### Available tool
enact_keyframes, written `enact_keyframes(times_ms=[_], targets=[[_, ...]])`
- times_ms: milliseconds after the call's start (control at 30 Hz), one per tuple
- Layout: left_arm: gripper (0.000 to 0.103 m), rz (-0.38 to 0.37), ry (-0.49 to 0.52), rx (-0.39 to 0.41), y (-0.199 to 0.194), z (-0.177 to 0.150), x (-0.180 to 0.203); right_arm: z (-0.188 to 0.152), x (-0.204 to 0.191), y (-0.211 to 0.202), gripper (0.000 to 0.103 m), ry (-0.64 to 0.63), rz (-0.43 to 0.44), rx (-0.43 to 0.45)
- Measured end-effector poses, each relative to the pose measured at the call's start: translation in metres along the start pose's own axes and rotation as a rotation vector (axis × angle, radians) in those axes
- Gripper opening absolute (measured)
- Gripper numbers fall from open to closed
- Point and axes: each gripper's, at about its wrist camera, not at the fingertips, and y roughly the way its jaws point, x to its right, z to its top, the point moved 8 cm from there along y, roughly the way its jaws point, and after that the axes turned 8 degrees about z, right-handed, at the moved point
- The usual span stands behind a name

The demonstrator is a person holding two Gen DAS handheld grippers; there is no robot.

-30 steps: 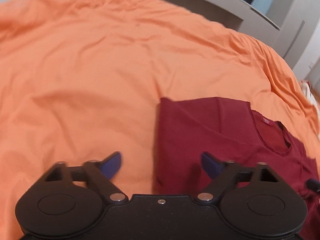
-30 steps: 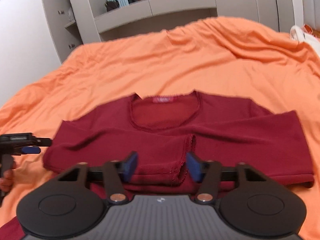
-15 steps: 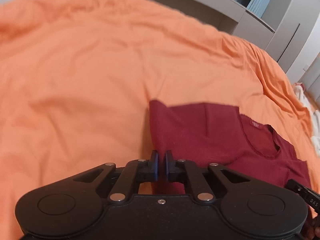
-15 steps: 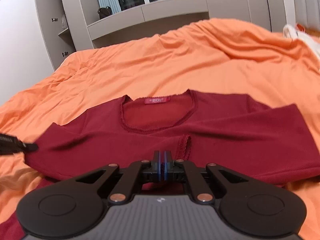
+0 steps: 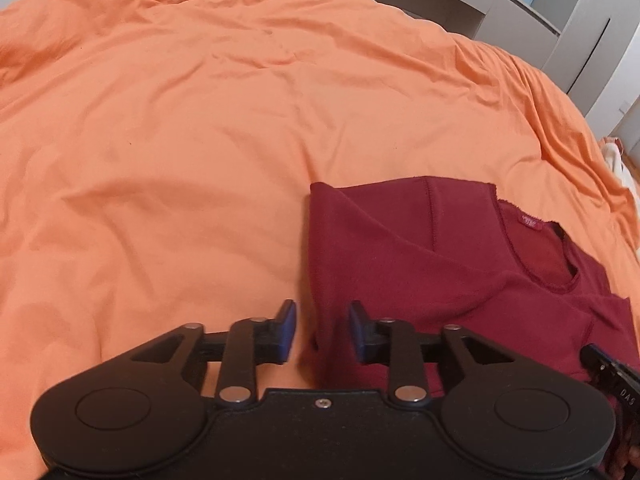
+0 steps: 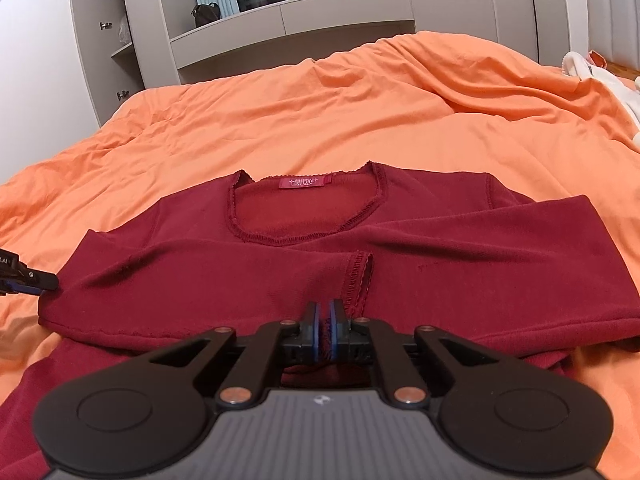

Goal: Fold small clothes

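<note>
Maroon top lies crosswise, neckline away; right tool pinches its sleeve, left tool agape

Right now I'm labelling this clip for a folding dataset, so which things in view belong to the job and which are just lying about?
Part of the job:
- dark red top, sleeves folded across its front
- right gripper, shut on the top's fabric
- left gripper, open at the top's side edge

Just lying about:
- orange bedspread
- grey wall cabinets
- white cloth at the bed's edge
</note>
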Motion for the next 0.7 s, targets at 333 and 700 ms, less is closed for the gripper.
enact_keyframes(times_ms=[333,700], targets=[[0.018,-0.020,-0.007,-0.083,0.015,-0.019,0.001,-0.005,-0.003,-0.001,0.051,-0.022,-0.028,-0.040],[0.089,0.055,0.041,0.064,-0.066,-0.032,0.028,-0.006,-0.014,-0.089,0.103,-0.054,0.041,-0.064]])
